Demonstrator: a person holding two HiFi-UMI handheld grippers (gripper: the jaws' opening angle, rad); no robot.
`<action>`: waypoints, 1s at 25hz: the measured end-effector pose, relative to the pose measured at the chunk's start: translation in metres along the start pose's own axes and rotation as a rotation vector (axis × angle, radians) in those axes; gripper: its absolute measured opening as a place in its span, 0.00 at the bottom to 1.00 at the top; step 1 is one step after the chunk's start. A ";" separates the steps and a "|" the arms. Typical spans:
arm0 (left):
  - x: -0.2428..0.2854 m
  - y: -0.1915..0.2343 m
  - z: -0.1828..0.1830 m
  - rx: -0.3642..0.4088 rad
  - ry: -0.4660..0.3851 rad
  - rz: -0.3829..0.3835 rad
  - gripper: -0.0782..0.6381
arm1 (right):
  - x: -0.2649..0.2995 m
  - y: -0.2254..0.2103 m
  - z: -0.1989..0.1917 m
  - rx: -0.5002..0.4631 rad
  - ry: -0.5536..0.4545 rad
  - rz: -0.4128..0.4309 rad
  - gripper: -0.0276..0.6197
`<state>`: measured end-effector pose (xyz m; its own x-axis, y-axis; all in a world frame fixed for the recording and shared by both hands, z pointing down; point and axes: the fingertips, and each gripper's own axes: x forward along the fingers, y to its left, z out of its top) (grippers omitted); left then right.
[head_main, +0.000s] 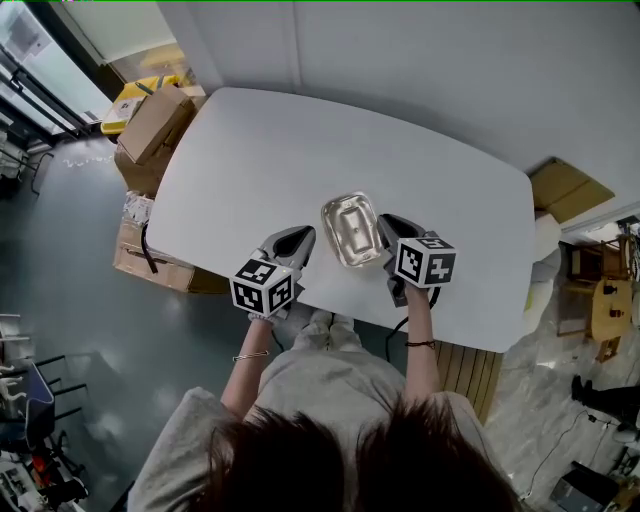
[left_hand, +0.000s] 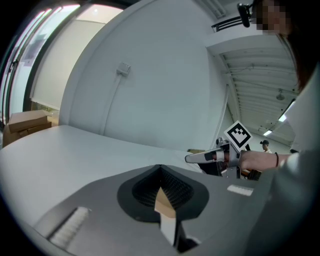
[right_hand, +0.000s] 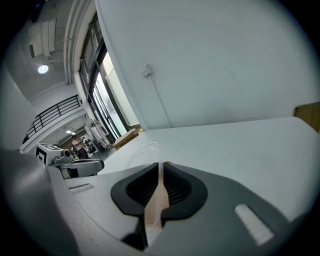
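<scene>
A small shiny tray with rounded corners lies on the white table near its front edge, between my two grippers. My right gripper is at the tray's right side. In the right gripper view its jaws are shut on a thin pale edge, and the tray's rim curves away to the left from their tip. My left gripper rests left of the tray and apart from it. Its jaws meet at the tip with nothing between them. Each gripper shows in the other's view: the right gripper, the left gripper.
Cardboard boxes are stacked off the table's left end, with a yellow object behind them. A wooden board stands by the far right corner. A grey wall runs close behind the table. The table's front edge is just below the grippers.
</scene>
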<state>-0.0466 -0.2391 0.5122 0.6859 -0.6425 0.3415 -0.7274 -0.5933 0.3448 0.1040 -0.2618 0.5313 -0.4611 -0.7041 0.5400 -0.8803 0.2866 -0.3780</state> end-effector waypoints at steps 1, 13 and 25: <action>-0.002 -0.002 0.002 0.004 -0.007 -0.003 0.10 | -0.003 0.001 0.002 0.000 -0.008 0.003 0.11; -0.016 -0.015 0.036 0.036 -0.089 -0.028 0.10 | -0.035 0.012 0.031 -0.010 -0.096 0.069 0.11; -0.016 -0.027 0.059 0.066 -0.139 -0.058 0.10 | -0.065 0.020 0.046 -0.046 -0.160 0.094 0.11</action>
<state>-0.0389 -0.2409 0.4457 0.7211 -0.6644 0.1966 -0.6893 -0.6590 0.3011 0.1219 -0.2398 0.4542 -0.5210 -0.7660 0.3765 -0.8402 0.3825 -0.3844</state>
